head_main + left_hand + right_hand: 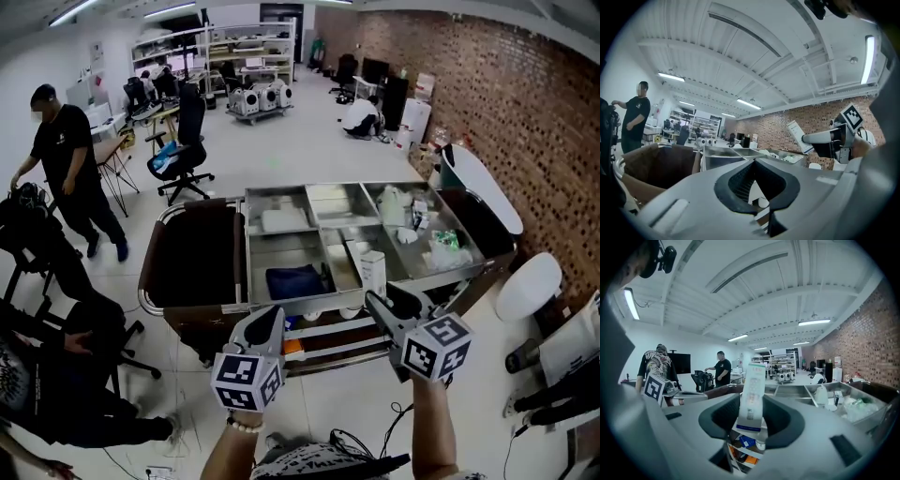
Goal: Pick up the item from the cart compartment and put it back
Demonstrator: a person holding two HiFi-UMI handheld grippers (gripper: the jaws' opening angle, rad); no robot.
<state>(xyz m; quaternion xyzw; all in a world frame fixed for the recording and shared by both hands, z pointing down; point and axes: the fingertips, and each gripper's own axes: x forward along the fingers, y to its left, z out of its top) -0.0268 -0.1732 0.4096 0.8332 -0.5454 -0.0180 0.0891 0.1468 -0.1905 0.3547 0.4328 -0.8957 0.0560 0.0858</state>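
A steel cart (251, 246) with several open compartments stands in front of me. My right gripper (377, 298) hovers over its front edge, shut on a tall white box (373, 271) with a green top. In the right gripper view the white box (751, 399) stands upright between the pads of the right gripper (752, 417). My left gripper (270, 317) hangs level with it near the cart's front left. In the left gripper view the left gripper (757, 182) is open with nothing between its jaws.
A dark blue item (293, 281) lies in the front compartment, and bottles and packets (412, 225) fill the right one. A brown bin (192, 258) hangs on the cart's left end. A person in black (66, 159) stands far left, near an office chair (183, 150).
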